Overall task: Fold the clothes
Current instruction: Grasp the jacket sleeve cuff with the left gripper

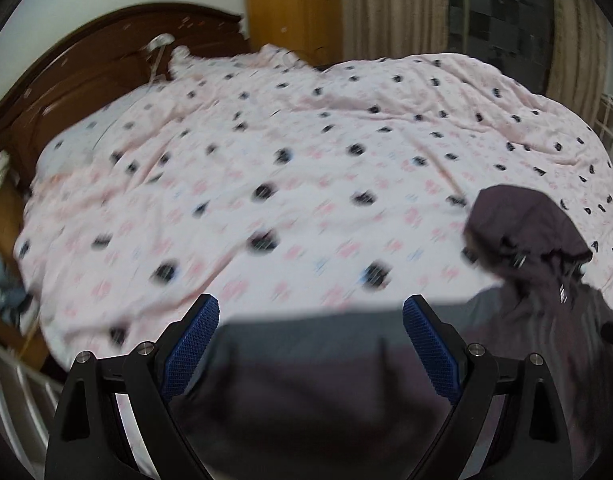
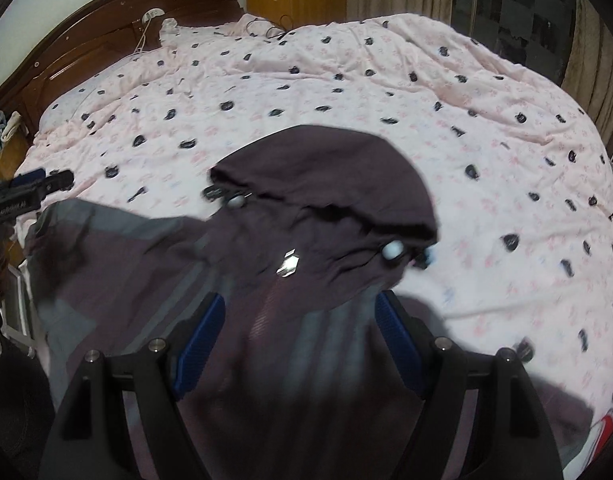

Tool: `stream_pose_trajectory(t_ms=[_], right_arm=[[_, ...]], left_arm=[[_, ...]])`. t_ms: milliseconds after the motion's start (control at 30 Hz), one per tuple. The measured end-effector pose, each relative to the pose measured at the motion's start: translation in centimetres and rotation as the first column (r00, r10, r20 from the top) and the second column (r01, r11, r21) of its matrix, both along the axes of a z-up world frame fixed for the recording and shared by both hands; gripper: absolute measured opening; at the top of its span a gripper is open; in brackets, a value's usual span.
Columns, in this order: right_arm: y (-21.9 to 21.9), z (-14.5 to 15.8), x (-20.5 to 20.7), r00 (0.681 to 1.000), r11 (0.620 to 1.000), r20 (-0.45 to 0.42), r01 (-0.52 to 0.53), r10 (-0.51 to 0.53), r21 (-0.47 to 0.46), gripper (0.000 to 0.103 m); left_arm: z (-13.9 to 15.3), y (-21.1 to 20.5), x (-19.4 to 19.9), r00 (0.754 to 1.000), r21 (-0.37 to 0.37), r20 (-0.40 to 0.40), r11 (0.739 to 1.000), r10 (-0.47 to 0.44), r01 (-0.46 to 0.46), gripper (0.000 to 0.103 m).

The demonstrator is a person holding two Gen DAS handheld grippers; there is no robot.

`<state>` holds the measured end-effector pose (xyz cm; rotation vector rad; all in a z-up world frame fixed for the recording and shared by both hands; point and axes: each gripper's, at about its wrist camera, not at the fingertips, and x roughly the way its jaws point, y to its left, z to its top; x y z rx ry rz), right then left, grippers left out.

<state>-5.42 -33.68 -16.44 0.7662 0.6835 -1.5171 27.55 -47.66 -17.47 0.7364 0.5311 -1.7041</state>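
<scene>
Dark plum hooded jacket (image 2: 306,208) with grey panels, lying crumpled near the front edge of a pink printed bedspread (image 2: 386,92), hood up toward the headboard (image 2: 98,28); folding appears not yet begun, every fold left. Left gripper (image 1: 310,344) and right gripper (image 2: 300,332): jaws apart above the cloth, clamping nothing

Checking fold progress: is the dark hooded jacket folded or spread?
Spread, not neatly folded: the jacket lies rumpled across the bedspread, hood extended.
</scene>
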Motion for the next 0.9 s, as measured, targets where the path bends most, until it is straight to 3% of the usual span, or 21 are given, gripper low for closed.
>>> stream_pose_trajectory(t_ms=[200,300,367,433,600,800,900], right_arm=[[1.9,-0.7,4.1,1.000,1.000,-0.021,0.000,0.000,-0.003,0.079],[2.8,-0.6,5.7,1.000,1.000,-0.024,-0.006,0.006,-0.005,0.079],[3.6,-0.4,6.8,0.999,1.000,-0.032,-0.015,0.014,-0.009,0.079],[4.3,-0.2,7.7,0.999,1.000,-0.045,-0.025,0.025,-0.013,0.079],[5.8,0.4,9.6,0.994,0.998,-0.095,-0.052,0.050,-0.021,0.079],[7.0,1.0,10.0,0.996,0.999,-0.073,-0.043,0.041,-0.030,0.079],[7.3,1.2,10.1,0.998,0.999,-0.061,-0.036,0.034,-0.033,0.079]], left_arm=[[-2.2,3.5,6.8,0.995,0.042,-0.027,0.995,0.092,-0.090,0.092],[-3.3,3.4,10.0,0.987,0.129,-0.131,0.989,0.093,-0.076,0.092],[-3.8,3.0,12.2,0.962,0.189,-0.252,0.980,0.107,-0.060,0.092],[-4.4,2.4,13.7,0.935,0.221,-0.323,0.972,0.147,-0.077,0.092],[-6.1,1.3,14.1,0.915,0.284,-0.372,0.958,0.159,-0.051,0.092],[-7.7,0.6,15.2,0.839,0.351,-0.508,0.936,0.193,-0.003,0.091],[-7.9,0.6,15.3,0.828,0.360,-0.520,0.933,0.208,-0.008,0.090]])
